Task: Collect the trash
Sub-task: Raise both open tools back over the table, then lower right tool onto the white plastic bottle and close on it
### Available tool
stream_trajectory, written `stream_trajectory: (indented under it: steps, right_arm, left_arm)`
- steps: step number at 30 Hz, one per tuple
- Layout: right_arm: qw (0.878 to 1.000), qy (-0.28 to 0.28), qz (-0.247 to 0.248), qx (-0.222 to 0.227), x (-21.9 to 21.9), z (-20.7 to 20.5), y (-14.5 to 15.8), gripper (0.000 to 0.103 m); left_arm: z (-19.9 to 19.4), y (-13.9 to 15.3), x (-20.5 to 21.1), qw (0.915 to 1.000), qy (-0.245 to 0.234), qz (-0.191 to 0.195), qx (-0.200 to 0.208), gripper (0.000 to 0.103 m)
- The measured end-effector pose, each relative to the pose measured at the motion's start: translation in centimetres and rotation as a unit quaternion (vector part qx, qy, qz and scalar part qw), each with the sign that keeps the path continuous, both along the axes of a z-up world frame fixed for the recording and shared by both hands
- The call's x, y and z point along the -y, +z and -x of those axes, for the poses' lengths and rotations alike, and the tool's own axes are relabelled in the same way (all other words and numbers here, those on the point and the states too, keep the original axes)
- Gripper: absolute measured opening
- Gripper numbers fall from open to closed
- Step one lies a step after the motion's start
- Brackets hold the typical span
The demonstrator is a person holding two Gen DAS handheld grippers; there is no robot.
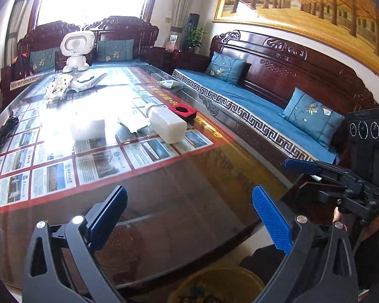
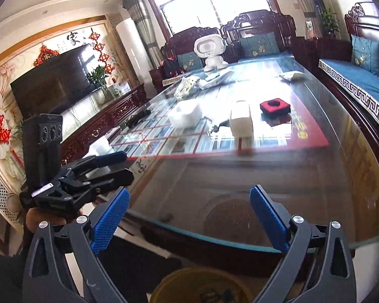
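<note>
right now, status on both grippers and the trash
Left gripper and right gripper open, empty. Plastic bottle lying on glass table. Path clear.

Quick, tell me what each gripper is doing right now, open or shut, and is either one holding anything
Left gripper: open wide, nothing between its fingers.
Right gripper: open wide, nothing between its fingers.

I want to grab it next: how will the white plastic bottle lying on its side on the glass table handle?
The white plastic bottle looks squarish, so it probably will not roll far. It seems empty or translucent, so likely light, and may slide on the smooth glass table if nudged. Its thin walls might flex under a squeeze.
</note>
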State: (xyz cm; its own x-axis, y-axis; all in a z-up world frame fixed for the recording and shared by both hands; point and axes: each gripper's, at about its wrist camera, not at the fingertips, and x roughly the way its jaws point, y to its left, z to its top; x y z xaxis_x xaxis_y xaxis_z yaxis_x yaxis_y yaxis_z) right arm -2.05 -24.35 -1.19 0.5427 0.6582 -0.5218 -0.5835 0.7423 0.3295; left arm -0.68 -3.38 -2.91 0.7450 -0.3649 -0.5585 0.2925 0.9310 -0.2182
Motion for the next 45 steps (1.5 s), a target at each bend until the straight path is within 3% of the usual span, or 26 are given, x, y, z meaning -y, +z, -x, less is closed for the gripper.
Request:
stream_trajectory:
  steps: [14, 25, 29, 33, 40, 45]
  right_arm:
    - [1.000, -0.019, 0.018, -0.005, -2.5, -8.1, -1.0, 0.094]
    - [0.991, -0.068, 0.116, -0.018, -6.8, -17.8, -3.4, 0.092]
    - [0.987, -0.073, 0.136, -0.045, -8.2, -21.2, -5.1, 0.081]
    - [0.984, -0.082, 0.149, -0.058, -9.2, -23.0, -6.1, 0.080]
    - [0.983, -0.085, 0.148, -0.075, -10.0, -24.7, -6.6, 0.071]
    - [0.983, -0.080, 0.136, -0.091, -9.4, -25.3, -7.1, 0.058]
  left_arm:
    - [-8.7, -1.0, -2.9, 0.9995, 0.017, 0.001, -0.025, 0.099]
    - [-14.1, -2.5, -3.7, 0.9988, 0.012, 0.019, -0.045, 0.099]
    - [-14.7, -3.1, -4.0, 0.9981, 0.010, 0.031, -0.052, 0.099]
    - [-15.3, -3.5, -4.1, 0.9978, 0.011, 0.030, -0.059, 0.099]
    - [-16.2, -3.6, -4.3, 0.9977, 0.011, 0.032, -0.059, 0.099]
    - [-17.0, -3.8, -4.2, 0.9976, 0.012, 0.034, -0.060, 0.099]
